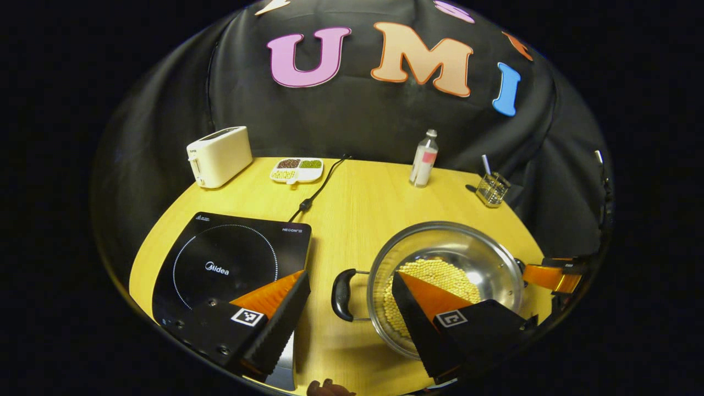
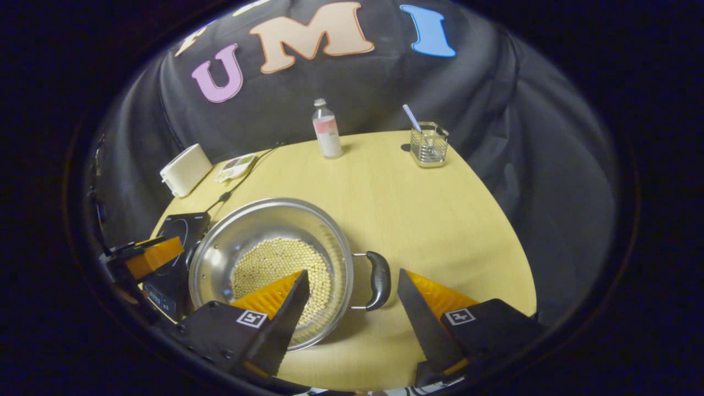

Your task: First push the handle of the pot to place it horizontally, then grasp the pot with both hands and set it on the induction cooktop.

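Observation:
A steel pot with yellow beans in its bottom stands on the wooden table, right of the black induction cooktop. Its black left handle lies between the spread fingers of my left gripper, which is open; one finger hangs over the cooktop, the other over the pot's inside. In the right gripper view the pot shows its right handle between the fingers of my open right gripper. The left gripper shows beyond the pot, by the cooktop. The right gripper shows at the pot's far side.
At the table's back stand a white toaster, a divided dish of beans, a small bottle and a glass holder. The cooktop's black cable runs toward the wall. The table has bare wood behind the pot.

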{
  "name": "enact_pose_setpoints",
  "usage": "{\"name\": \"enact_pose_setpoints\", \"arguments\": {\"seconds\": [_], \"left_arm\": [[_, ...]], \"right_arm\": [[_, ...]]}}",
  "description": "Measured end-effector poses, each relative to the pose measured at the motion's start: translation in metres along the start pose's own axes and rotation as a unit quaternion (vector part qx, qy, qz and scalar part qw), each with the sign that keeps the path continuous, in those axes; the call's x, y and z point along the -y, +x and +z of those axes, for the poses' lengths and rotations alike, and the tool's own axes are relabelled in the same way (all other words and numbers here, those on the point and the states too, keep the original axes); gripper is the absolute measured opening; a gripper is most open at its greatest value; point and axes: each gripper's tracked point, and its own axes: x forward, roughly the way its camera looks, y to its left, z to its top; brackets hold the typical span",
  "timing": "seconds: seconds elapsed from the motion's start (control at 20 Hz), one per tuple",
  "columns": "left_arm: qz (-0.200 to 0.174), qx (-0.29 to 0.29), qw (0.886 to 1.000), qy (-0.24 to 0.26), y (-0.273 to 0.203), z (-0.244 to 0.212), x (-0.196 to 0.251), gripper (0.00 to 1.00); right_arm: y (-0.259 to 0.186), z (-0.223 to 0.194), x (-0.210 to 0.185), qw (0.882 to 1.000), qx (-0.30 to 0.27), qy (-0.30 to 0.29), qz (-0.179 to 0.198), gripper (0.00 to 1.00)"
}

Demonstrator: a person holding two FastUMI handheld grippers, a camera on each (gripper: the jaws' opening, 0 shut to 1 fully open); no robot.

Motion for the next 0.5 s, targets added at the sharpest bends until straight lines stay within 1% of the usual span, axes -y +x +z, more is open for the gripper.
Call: {"name": "enact_pose_setpoints", "arguments": {"seconds": [0.05,0.1,0.25,0.3,0.35,0.5], "left_arm": [[-0.003,-0.008,1.0,-0.001,0.006,-0.003,0.001,0.98],[-0.006,-0.016,1.0,-0.004,0.013,-0.007,0.001,0.98],[-0.003,-0.041,0.999,-0.008,0.029,-0.019,-0.001,0.98],[-0.003,-0.051,0.999,-0.01,0.034,-0.025,-0.002,0.98],[-0.004,-0.059,0.998,-0.011,0.038,-0.029,-0.002,0.98],[-0.006,-0.08,0.997,-0.016,0.05,-0.042,-0.001,0.98]], "right_arm": [[0.006,-0.005,0.002,1.0,-0.011,0.001,0.0,1.0],[0.011,-0.009,0.004,1.0,-0.02,0.002,-0.001,0.96],[0.027,-0.015,0.007,0.999,-0.038,0.006,-0.004,0.96],[0.033,-0.018,0.007,0.999,-0.046,0.005,-0.005,1.0],[0.038,-0.021,0.007,0.999,-0.053,0.004,-0.005,0.96],[0.052,-0.028,0.008,0.998,-0.069,-0.002,-0.008,0.96]]}}
